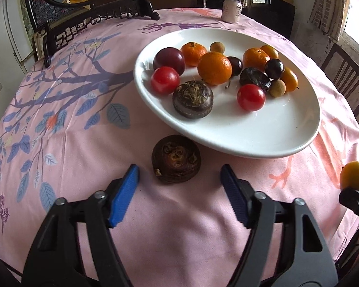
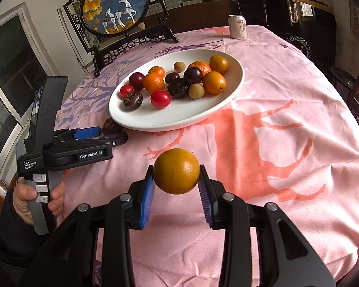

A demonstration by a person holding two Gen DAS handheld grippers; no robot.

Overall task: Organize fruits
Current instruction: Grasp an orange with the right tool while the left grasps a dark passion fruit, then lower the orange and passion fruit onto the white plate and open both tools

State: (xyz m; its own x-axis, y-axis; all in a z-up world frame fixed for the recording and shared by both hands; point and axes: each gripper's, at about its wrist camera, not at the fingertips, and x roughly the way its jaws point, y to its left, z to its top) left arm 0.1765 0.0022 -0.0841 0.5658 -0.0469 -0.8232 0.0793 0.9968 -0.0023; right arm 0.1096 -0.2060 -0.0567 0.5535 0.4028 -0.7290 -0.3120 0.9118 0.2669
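My right claw point(image 2: 176, 179) is pinching a small yellow-orange fruit point(image 2: 176, 171) between its blue pads, up off the pink tablecloth point(image 2: 275, 157). My left claw point(image 1: 179, 174) is spread wide, low over the cloth near the table's front edge. A dark brown water chestnut point(image 1: 176, 159) sits on the cloth between the two tips — not touching either one. Just behind it is the near rim of the big white plate point(image 1: 251, 141). The plate holds another brown chestnut point(image 1: 193, 99), two red tomatoes, oranges, dark plums and little tan fruits. Far back, at the table's far edge, stands a drink can point(image 1: 232, 10) — and at the far left corner a round deer picture point(image 2: 114, 8) on a dark stand.
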